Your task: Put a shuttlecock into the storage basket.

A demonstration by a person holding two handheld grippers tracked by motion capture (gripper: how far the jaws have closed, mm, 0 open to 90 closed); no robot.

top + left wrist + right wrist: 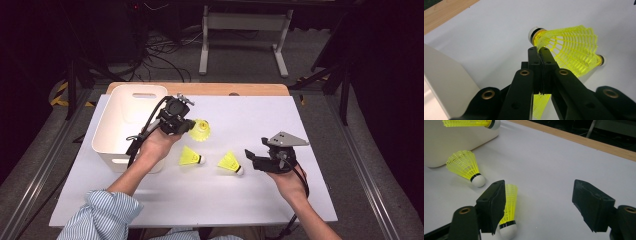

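Two shuttlecocks (191, 157) (231, 163) side by side on the table (260, 125), bin (126, 125) to their left.

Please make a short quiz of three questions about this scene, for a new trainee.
1. True or false: the left gripper is shut on a yellow shuttlecock.
2. How many shuttlecocks lie on the white table cover?
A. one B. two C. four
3. Fill in: the right gripper has its jaws ____.

Key: 1 true. 2 B: the middle shuttlecock and the right shuttlecock. 3 open.
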